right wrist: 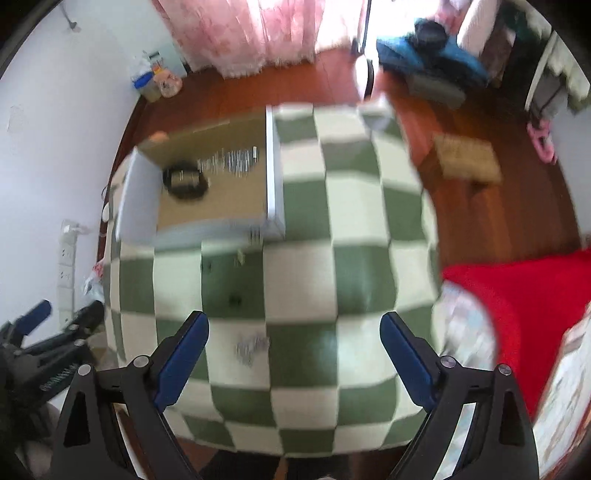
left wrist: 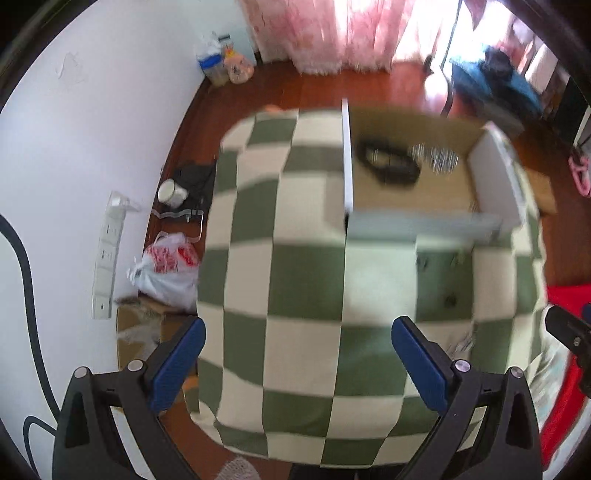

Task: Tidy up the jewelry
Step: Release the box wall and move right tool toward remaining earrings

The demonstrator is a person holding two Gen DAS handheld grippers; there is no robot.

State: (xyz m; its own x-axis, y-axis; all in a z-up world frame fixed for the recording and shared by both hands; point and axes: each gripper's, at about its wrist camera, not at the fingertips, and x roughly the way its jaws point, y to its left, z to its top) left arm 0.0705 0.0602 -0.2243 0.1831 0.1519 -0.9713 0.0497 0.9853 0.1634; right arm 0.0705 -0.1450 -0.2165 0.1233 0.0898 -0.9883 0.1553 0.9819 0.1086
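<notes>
An open cardboard box (left wrist: 436, 192) (right wrist: 207, 206) with white flaps stands at the far side of a table covered by a green and cream checkered cloth (left wrist: 295, 280) (right wrist: 332, 258). Inside lie a black bracelet (left wrist: 391, 162) (right wrist: 184, 181) and a silvery chain (left wrist: 436, 157) (right wrist: 229, 160). Small dark pieces (left wrist: 448, 299) (right wrist: 234, 299) and a silvery piece (right wrist: 253, 347) (left wrist: 461, 341) lie on the cloth in front of the box, blurred. My left gripper (left wrist: 299, 354) is open and empty above the near cloth. My right gripper (right wrist: 295, 350) is open and empty, just right of the silvery piece.
A white wall with a power strip (left wrist: 107, 254) runs on the left, with bags (left wrist: 166, 269) and a jar (left wrist: 170, 192) on the wooden floor below it. Pink curtains (right wrist: 243, 33) hang at the back. A red cloth (right wrist: 517, 295) lies to the right of the table.
</notes>
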